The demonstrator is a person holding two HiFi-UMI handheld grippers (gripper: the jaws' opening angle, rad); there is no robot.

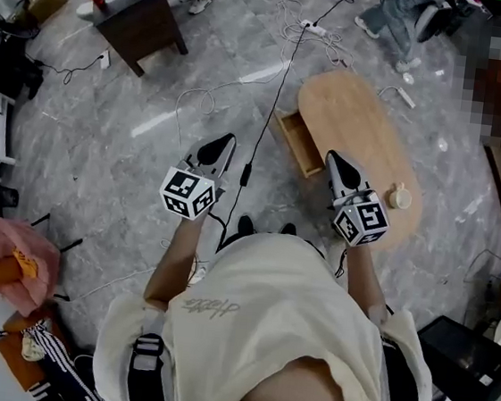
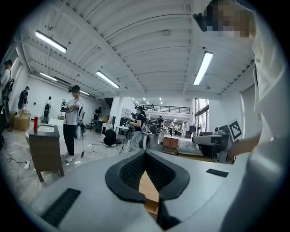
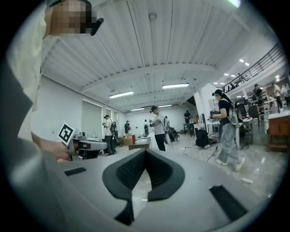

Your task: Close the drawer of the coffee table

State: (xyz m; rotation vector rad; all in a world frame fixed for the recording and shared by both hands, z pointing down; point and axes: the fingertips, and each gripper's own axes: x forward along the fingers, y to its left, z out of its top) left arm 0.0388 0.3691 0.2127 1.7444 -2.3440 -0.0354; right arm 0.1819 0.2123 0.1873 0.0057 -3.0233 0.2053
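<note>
The oval wooden coffee table (image 1: 366, 132) stands on the grey floor ahead of me. Its drawer (image 1: 298, 143) is pulled out on the table's left side, and I cannot see what is inside. My left gripper (image 1: 228, 140) is held over the floor to the left of the drawer, its jaws shut on nothing. My right gripper (image 1: 333, 158) hangs over the table's near edge, just right of the drawer, also shut and empty. In the left gripper view the tips (image 2: 145, 153) meet, with wood showing behind them. In the right gripper view the tips (image 3: 145, 151) meet too.
A small white object (image 1: 400, 197) lies on the table's near end. A black cable (image 1: 275, 99) runs across the floor beside the drawer. A dark side table (image 1: 142, 12) stands far left. Several people stand around the room, and a black box (image 1: 470, 364) sits at lower right.
</note>
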